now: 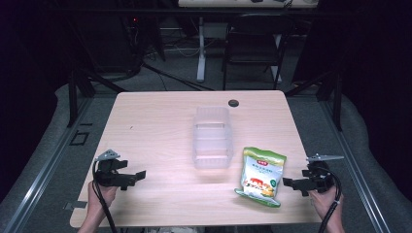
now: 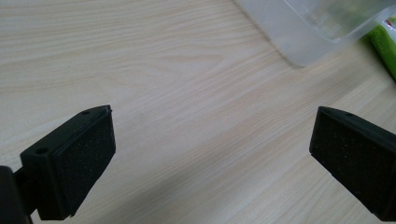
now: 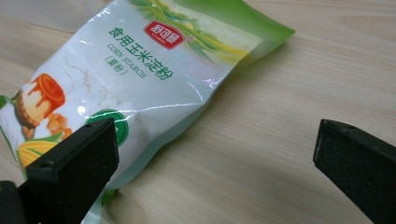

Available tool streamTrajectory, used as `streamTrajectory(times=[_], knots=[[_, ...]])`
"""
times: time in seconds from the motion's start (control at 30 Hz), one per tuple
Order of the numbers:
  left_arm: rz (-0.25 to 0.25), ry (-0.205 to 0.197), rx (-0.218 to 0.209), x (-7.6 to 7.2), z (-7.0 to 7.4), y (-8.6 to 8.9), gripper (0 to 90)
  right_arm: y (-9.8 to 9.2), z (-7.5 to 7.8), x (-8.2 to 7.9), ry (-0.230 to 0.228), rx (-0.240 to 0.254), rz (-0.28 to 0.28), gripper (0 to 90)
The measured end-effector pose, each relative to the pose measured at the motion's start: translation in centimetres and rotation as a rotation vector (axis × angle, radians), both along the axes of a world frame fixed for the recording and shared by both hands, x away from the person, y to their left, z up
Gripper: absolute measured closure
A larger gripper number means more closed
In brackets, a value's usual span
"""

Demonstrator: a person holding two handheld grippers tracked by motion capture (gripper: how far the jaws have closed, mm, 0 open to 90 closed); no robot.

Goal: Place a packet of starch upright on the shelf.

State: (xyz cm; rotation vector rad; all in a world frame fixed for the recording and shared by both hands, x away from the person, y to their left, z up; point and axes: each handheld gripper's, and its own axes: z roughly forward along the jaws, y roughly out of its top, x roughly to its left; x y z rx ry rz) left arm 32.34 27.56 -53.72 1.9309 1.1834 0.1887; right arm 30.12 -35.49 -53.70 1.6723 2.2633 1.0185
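From the high view, the bag of corn starch (image 1: 261,175) lies flat at the lower right of the table (image 1: 155,126), its long axis running nearly up the frame, green top edge toward the far side. The clear plastic box (image 1: 212,137) sits just left of it, mid-frame. The right gripper view brings out what the high one blurs — the bag's printed label (image 3: 140,65). The right gripper (image 1: 295,183) hovers just right of the bag, jaws spread wide, gripping nothing. The left gripper (image 1: 135,177), lower left, is likewise spread — bare wood between its pads (image 2: 84,163).
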Motion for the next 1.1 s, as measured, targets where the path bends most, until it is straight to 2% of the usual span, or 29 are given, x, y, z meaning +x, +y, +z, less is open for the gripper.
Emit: streamTrajectory(times=[0.1,0.23,0.43,0.67,0.97,1.1], knots=[[-0.004,0.001,0.003,0.0,0.0,-0.1,0.3,0.2,0.1,0.3,0.005,0.016,-0.004,0.0],[-0.001,0.002,0.005,0.0,0.0,-0.1,0.4,0.7,0.2,1.0,0.009,0.006,-0.001,0.0],[0.0,0.004,0.008,0.0,0.0,-0.1,0.8,1.5,-0.1,2.2,0.04,0.013,0.0,0.0],[0.0,0.005,0.009,0.0,0.0,-0.1,1.0,2.4,-0.5,3.7,0.069,-0.001,0.004,1.7],[0.001,0.006,0.012,0.0,-0.1,-0.1,1.5,3.0,-1.2,5.4,0.105,0.017,-0.001,13.1],[0.002,0.004,0.011,0.0,0.0,-0.1,1.7,3.3,-1.4,5.8,0.123,0.004,-0.018,15.6]])
